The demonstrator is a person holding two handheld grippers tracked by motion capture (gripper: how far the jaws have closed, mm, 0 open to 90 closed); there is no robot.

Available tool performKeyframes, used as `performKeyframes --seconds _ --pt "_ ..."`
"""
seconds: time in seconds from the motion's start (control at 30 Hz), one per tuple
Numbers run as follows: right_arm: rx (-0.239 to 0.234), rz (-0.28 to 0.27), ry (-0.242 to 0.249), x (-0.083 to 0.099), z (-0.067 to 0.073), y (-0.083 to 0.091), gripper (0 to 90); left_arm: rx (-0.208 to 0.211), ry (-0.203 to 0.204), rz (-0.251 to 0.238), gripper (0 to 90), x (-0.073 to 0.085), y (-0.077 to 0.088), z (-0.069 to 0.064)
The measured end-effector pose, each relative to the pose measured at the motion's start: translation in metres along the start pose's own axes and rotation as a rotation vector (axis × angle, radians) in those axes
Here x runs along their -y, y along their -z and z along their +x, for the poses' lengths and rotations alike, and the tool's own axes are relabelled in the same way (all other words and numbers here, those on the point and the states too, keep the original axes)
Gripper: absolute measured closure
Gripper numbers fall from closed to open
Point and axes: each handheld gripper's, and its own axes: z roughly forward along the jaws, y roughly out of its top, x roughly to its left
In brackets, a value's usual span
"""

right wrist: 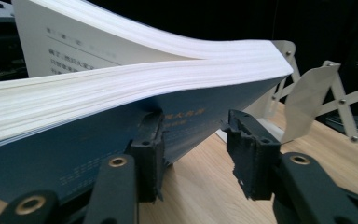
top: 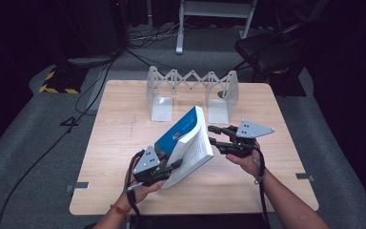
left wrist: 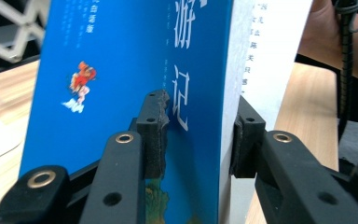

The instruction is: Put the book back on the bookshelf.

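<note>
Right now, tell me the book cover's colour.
Blue, with white characters; the book shows it best in the left gripper view.

Both forearms enter from the bottom of the high view; the left black two-jaw gripper [top: 171, 168] is clamped on the thick blue-covered book [top: 185, 144], one pad on the cover, one behind the spine; the right black two-jaw gripper [top: 213, 135] points left, jaws parted beside the book's lower cover.
</note>
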Motion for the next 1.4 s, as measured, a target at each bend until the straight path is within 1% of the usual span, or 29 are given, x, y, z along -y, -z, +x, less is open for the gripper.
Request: performKeyframes --seconds 0.07,0.1,0.13,0.17,0.27,0.3,0.33,0.37,0.4,0.5,0.6,0.67,0.73,0.8,0.87,0.9,0.93,1.0,1.07,1.13,1.23,1.3,1.33,1.37,1.4 --pt "0.009 -0.008 -0.005 0.001 -0.005 0.009 60.2 0.028 0.001 -0.006 64.0 -0.004 -0.010 0.000" --pt "0.013 -0.012 -0.002 0.001 -0.006 0.013 60.2 0.040 -0.004 -0.008 64.1 -0.006 -0.015 -0.001" --pt "0.022 -0.012 0.004 0.000 -0.008 0.017 60.3 0.047 -0.004 -0.012 63.9 -0.008 -0.021 -0.003" --pt "0.024 -0.011 0.002 0.000 -0.010 0.022 60.3 0.063 -0.001 -0.015 63.7 -0.009 -0.026 -0.003" --pt "0.014 0.001 -0.017 0.001 -0.020 0.035 60.2 0.103 0.001 -0.027 62.9 -0.014 -0.041 -0.005" --pt "0.024 0.009 -0.016 0.002 -0.023 0.041 60.3 0.110 -0.009 -0.022 62.2 -0.017 -0.046 -0.006" --pt "0.024 0.009 -0.016 0.002 -0.023 0.041 60.3 0.110 -0.009 -0.022 61.7 -0.017 -0.046 -0.006" --pt "0.039 0.017 -0.015 0.003 -0.025 0.045 60.3 0.112 -0.014 -0.017 61.7 -0.019 -0.049 -0.007" --pt "0.062 0.031 -0.008 0.004 -0.026 0.049 60.3 0.116 -0.016 -0.022 60.8 -0.021 -0.054 -0.008" --pt "0.063 0.026 -0.006 0.005 -0.027 0.052 60.3 0.113 -0.018 -0.027 60.5 -0.022 -0.057 -0.008" --pt "0.059 0.015 0.007 0.004 -0.022 0.053 60.4 0.107 -0.014 -0.037 60.4 -0.021 -0.054 -0.008" --pt "0.060 0.011 0.004 0.003 -0.019 0.051 60.3 0.102 -0.022 -0.029 59.8 -0.022 -0.051 -0.008" --pt "0.056 0.005 -0.008 0.002 -0.016 0.049 58.1 0.094 -0.031 -0.014 58.2 -0.023 -0.046 -0.009" --pt "0.051 0.002 -0.007 0.001 -0.013 0.047 57.0 0.089 -0.050 0.006 56.7 -0.023 -0.041 -0.010" --pt "0.033 -0.001 -0.004 0.002 -0.009 0.047 56.1 0.082 -0.052 0.014 54.8 -0.021 -0.037 -0.011" --pt "0.022 -0.003 -0.003 0.002 -0.007 0.046 55.9 0.085 -0.051 0.016 54.5 -0.020 -0.034 -0.011" --pt "0.022 -0.003 -0.003 0.002 -0.007 0.046 55.9 0.085 -0.051 0.016 54.7 -0.020 -0.034 -0.011" --pt "0.002 0.004 0.013 0.001 -0.002 0.045 54.0 0.082 -0.036 0.008 54.9 -0.017 -0.031 -0.011" --pt "0.006 0.011 0.044 -0.003 0.005 0.043 54.1 0.080 -0.040 0.009 55.9 -0.017 -0.029 -0.011" --pt "0.013 0.021 0.053 -0.007 0.008 0.040 54.0 0.087 -0.040 0.013 56.2 -0.017 -0.027 -0.009" --pt "0.001 0.019 0.055 -0.010 0.009 0.036 53.1 0.088 -0.040 0.022 55.0 -0.017 -0.023 -0.007" --pt "0.010 0.014 0.067 -0.013 0.012 0.031 52.4 0.084 -0.044 0.033 52.2 -0.017 -0.019 -0.008" --pt "0.008 0.010 0.067 -0.014 0.013 0.030 52.0 0.090 -0.043 0.041 50.0 -0.017 -0.016 -0.009" --pt "-0.005 0.009 0.063 -0.014 0.015 0.027 49.8 0.095 -0.044 0.046 45.4 -0.017 -0.015 -0.010" --pt "-0.011 0.012 0.059 -0.014 0.016 0.026 49.5 0.099 -0.054 0.066 41.4 -0.017 -0.012 -0.012"
